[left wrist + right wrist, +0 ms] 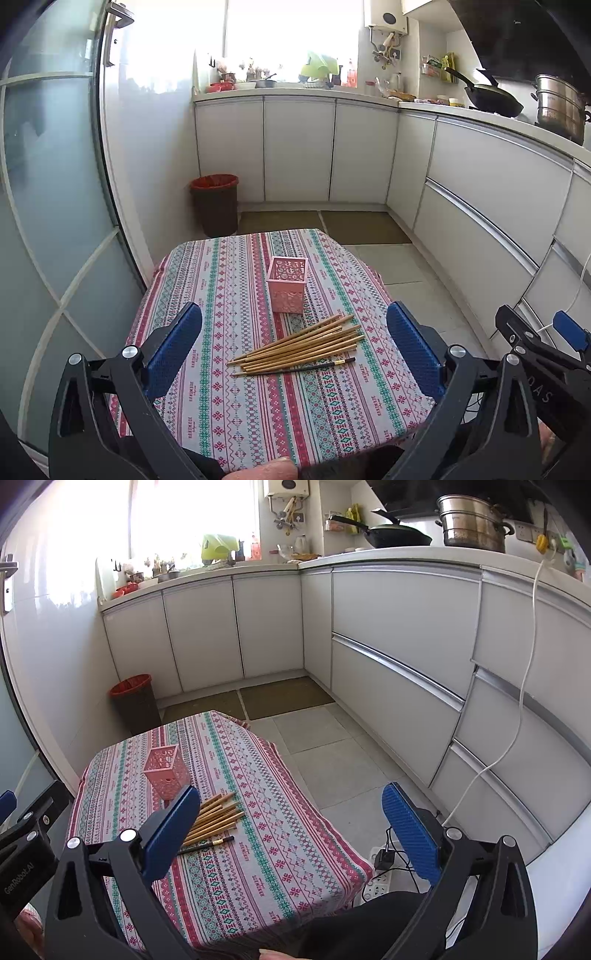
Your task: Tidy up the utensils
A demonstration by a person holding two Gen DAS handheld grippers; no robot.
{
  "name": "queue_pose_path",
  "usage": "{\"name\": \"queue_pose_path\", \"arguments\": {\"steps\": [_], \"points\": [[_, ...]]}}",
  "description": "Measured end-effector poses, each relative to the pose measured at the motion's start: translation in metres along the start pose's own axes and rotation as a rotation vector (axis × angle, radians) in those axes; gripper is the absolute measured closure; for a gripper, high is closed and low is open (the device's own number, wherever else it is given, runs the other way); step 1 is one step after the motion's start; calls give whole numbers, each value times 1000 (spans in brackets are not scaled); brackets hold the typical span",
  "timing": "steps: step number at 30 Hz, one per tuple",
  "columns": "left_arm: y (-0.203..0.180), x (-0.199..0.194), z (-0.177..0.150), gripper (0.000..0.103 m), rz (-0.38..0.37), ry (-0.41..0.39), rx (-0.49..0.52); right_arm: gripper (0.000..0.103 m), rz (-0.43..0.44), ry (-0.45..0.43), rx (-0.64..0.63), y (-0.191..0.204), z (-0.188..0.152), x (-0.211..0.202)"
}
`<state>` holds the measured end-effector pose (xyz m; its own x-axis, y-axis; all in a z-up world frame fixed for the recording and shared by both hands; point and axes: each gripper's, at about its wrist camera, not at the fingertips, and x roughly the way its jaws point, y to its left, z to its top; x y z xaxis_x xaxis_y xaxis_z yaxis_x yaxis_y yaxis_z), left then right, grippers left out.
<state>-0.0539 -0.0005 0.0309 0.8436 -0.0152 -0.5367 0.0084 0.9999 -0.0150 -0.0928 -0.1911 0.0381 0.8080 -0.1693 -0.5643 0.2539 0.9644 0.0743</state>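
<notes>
Looking across the tabletop [236, 406], we held both the left hand-held gripper [294, 350] and right hand-held gripper [291, 829] wide open and empty. The pink holder [287, 285] stood upright just behind the chopsticks [299, 345]: light, stiff, probably slippery, best pinched mid-length. Nothing blocked them.

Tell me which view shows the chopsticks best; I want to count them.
The left wrist view: the chopsticks lie whole and unblocked before the holder. In the right wrist view, the right gripper hides their near ends behind a blue pad.
</notes>
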Motion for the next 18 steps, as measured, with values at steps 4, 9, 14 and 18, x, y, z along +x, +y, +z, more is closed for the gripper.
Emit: {"name": "queue_pose_path", "arguments": {"steps": [4, 9, 14, 18], "points": [[-2, 0, 0, 7, 0, 2, 2, 7, 0, 3, 1, 0, 0, 0], [-5, 3, 0, 7, 4, 16, 3, 7, 0, 13, 8, -1, 0, 3], [-7, 5, 1, 7, 9, 17, 6, 7, 1, 17, 10, -2, 0, 5], [-6, 6, 1, 7, 8, 21, 8, 7, 3, 24, 13, -3, 0, 8]]}}
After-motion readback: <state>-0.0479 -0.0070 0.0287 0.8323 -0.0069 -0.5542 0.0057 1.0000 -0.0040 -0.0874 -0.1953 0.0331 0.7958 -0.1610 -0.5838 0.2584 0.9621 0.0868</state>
